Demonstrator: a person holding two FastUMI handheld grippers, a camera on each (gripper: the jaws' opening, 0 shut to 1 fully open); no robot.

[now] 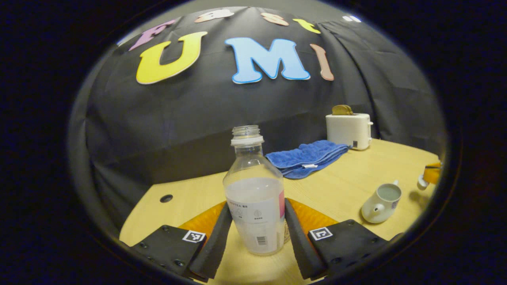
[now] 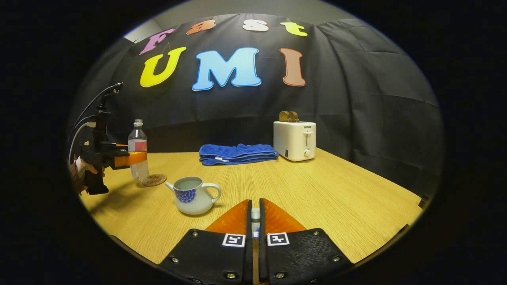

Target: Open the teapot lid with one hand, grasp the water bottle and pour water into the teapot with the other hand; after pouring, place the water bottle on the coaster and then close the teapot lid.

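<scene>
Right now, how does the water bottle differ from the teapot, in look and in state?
The water bottle is tall, narrow and clear; the teapot is low, round and white with a blue pattern. The teapot has a spout and a handle; the bottle has neither. The bottle stands between the left claw's fingers; the teapot stands free. Both stand upright on the table, are open on top and hold water.

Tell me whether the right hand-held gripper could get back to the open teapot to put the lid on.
Probably yes. The teapot stands open on bare table just ahead and left of the right hand-held gripper, which holds something small, likely the lid. The left hand-held gripper and water bottle are farther left.
</scene>
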